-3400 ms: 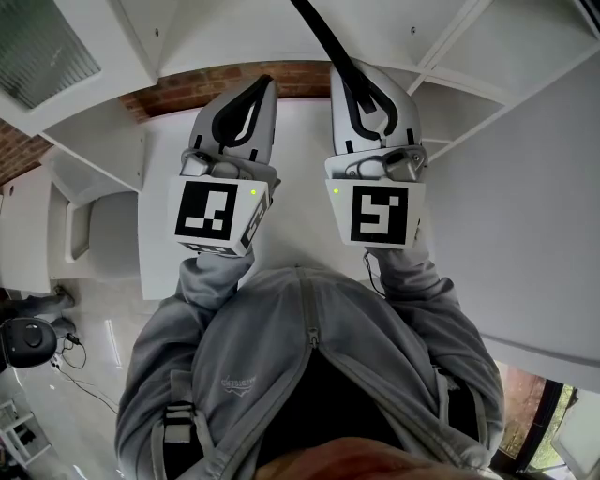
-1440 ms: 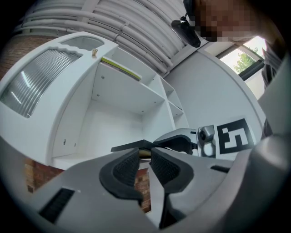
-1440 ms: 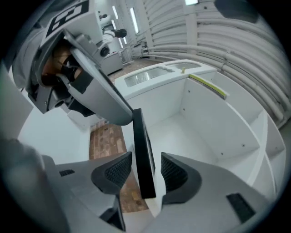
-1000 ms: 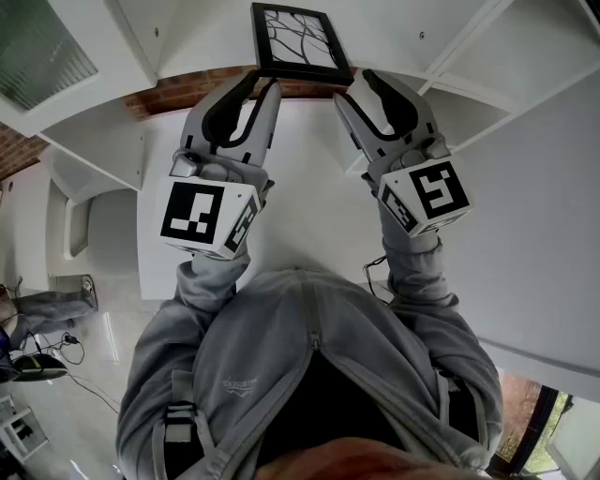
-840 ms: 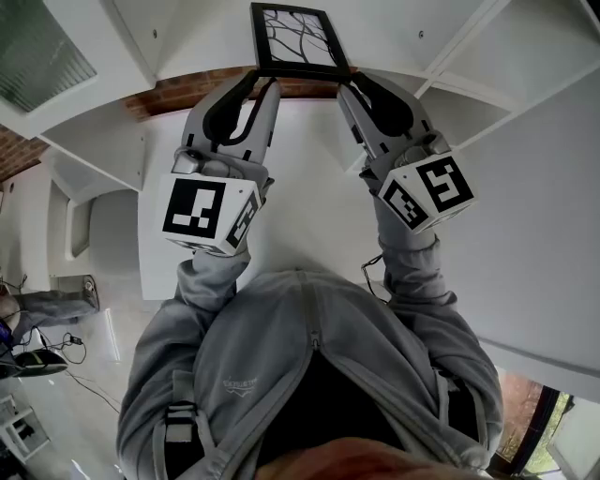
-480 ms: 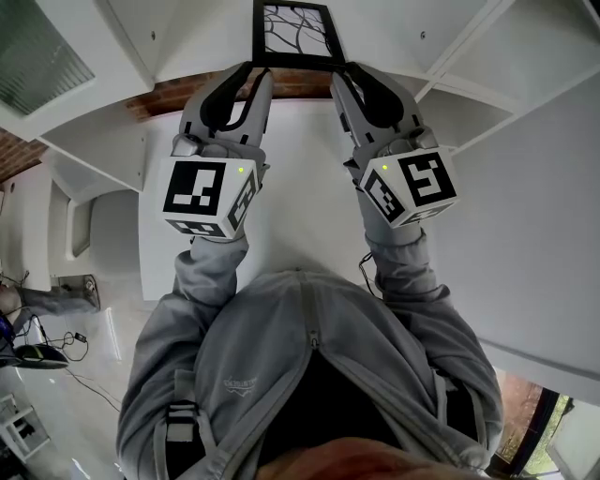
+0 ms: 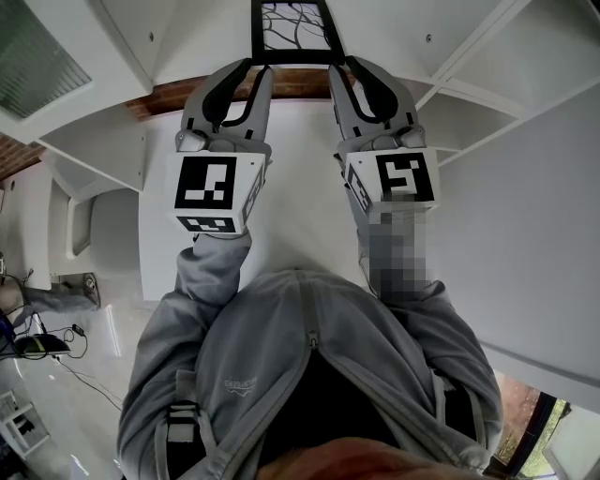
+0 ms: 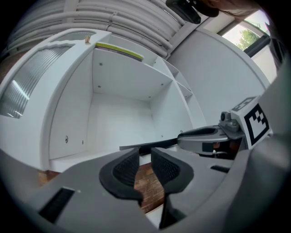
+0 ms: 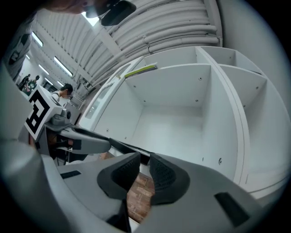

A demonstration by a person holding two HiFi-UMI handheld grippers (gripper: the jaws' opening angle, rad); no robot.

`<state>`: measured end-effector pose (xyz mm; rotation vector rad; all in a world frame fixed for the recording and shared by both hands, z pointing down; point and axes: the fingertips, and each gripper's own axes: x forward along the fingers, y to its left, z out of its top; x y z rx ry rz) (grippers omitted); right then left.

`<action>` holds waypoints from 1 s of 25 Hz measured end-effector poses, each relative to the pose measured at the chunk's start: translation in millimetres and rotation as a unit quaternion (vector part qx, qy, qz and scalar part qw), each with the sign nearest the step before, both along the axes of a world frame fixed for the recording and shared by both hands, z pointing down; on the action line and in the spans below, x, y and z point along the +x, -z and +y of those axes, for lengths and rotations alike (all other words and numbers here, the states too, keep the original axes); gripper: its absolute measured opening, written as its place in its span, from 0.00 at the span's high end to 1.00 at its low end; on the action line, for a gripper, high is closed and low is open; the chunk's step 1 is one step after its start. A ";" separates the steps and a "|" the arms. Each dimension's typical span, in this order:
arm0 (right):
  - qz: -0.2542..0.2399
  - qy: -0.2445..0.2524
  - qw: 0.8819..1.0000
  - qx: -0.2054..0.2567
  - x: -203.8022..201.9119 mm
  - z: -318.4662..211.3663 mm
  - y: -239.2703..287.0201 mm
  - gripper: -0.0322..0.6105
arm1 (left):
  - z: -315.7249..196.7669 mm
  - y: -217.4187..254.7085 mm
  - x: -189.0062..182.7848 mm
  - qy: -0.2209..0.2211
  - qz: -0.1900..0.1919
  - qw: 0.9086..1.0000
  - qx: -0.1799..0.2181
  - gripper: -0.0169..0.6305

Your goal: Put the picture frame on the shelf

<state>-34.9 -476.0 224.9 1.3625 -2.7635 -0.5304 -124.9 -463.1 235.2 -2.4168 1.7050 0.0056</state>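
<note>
The picture frame [image 7: 292, 28] is black with a white branch print and is held up level in front of an empty white shelf compartment [image 7: 187, 28]. My left gripper [image 7: 253, 70] is shut on its near left corner. My right gripper [image 7: 339, 67] has just been closing and now pinches the near right corner. In the left gripper view the frame [image 8: 159, 144] shows as a thin dark edge running into the jaw tips [image 8: 144, 150], with the compartment [image 8: 118, 109] behind. The right gripper view shows the same edge [image 9: 125, 146] entering its jaws [image 9: 144, 160].
The white shelf unit has dividers and further compartments to the right [image 9: 245, 104]. A yellow-green flat thing [image 8: 119, 49] lies on top of it. A brick strip [image 7: 178, 94] shows below the shelf. Cables and gear [image 7: 37, 347] lie on the floor at left.
The right gripper swung in from the right and closed on the frame's right corner. The frame straightened and moved a little farther toward the shelf with both grippers.
</note>
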 end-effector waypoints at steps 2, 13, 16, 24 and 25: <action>0.014 -0.012 1.000 0.009 -2.5 -1.9 1.3 0.83 | -1.3 2.1 -1.5 0.006 0.001 1.000 0.003 0.84; 0.018 -0.035 0.999 0.018 -6.0 -5.9 -2.3 0.83 | -5.7 14.5 -4.6 0.057 -0.022 0.998 0.029 0.84; 0.021 -0.038 0.999 0.020 -8.0 -6.4 -4.3 0.83 | -8.4 12.4 -5.3 0.065 -0.028 0.997 0.029 0.84; -0.010 -0.045 0.999 0.018 -0.7 1.2 6.0 0.83 | 4.9 16.9 2.2 0.051 -0.021 0.998 0.032 0.84; -0.021 -0.045 0.999 0.015 1.7 3.7 8.7 0.83 | 8.7 17.5 5.1 0.041 -0.016 0.999 0.030 0.84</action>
